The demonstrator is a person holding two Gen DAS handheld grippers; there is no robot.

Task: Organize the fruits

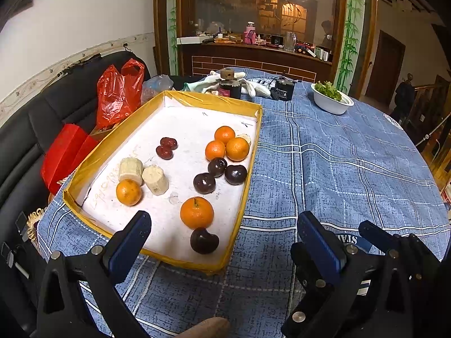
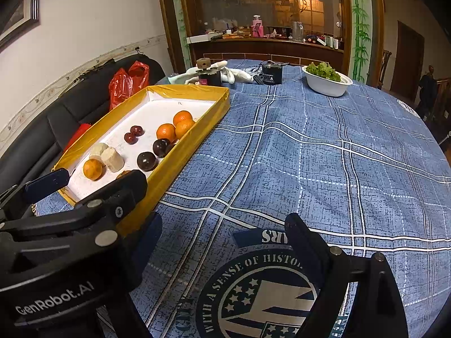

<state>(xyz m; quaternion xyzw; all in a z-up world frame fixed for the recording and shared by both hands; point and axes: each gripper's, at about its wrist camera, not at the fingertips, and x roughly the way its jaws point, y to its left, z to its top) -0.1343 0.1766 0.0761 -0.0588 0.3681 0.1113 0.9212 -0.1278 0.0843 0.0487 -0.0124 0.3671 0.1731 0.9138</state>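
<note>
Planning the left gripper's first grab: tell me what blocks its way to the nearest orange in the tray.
Nothing visible blocks it. The left gripper is open above the tray's near rim, and the nearest orange lies just ahead. A dark plum touches its near side, low.
</note>
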